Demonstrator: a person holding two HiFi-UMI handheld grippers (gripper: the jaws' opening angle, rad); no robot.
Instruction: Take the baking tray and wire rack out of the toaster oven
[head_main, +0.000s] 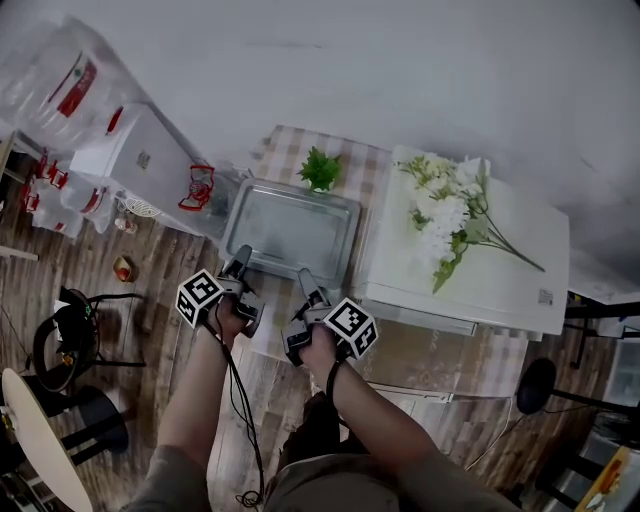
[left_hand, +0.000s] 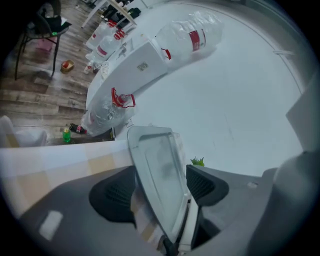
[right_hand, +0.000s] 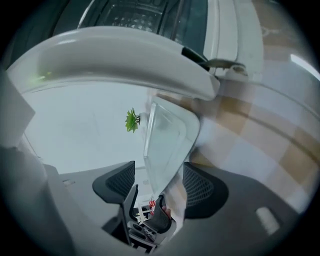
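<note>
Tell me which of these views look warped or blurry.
Head view: soft overall, straight edges bowed, baking tray still legible. Left gripper view: heavy fisheye, dark corners, baking tray blurred up close. Right gripper view: same fisheye; the checked cloth smears toward the edge.

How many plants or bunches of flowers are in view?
2. A small green plant stands just beyond the baking tray. A bunch of white flowers lies on top of the white toaster oven.
</note>
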